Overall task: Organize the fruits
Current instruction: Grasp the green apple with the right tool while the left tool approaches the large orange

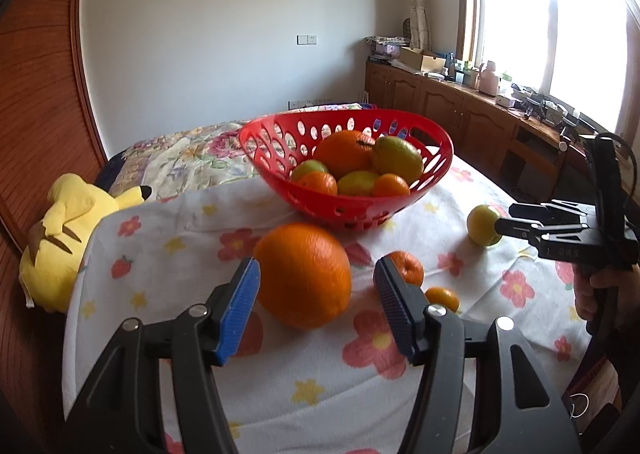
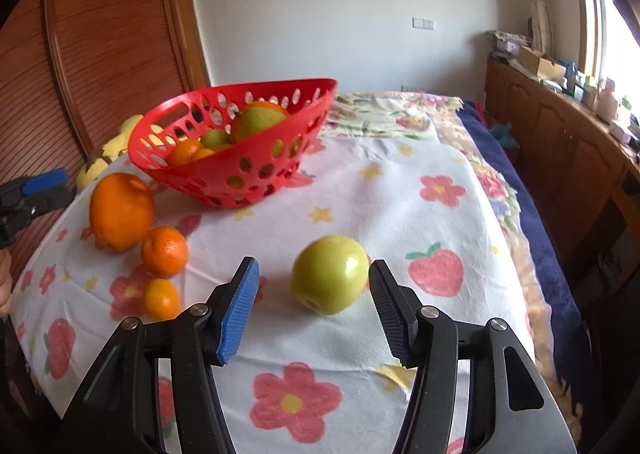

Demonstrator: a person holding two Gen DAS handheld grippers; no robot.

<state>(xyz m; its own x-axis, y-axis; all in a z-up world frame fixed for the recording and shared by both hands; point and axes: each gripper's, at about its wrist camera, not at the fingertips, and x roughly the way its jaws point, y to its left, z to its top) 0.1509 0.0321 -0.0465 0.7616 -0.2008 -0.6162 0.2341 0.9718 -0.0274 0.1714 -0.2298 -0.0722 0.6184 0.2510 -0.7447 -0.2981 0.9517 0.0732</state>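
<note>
The big orange [image 1: 303, 275] sits on the flowered cloth [image 1: 304, 386] spread over the bed, straight ahead of the left tongs [image 1: 316, 308], whose blue pads stand spread apart, not touching it. From the left view it looks nearly round with a pebbled skin; only the right view shows its lumpy top and a slightly taller-than-wide shape, standing upright. The green apple [image 2: 330, 274] lies tipped, its dimple turned toward the camera and down, smooth and shiny, just ahead of the right tongs [image 2: 314, 308], which gape wide and hold nothing. Two small tangerines [image 2: 164, 252] [image 2: 161, 299] rest beside the orange. Behind stands the red perforated basket [image 1: 430, 177], already holding oranges and green fruit. A yellow plush toy [image 1: 60, 242] lies at the bed's edge, plain only in the left view.
</note>
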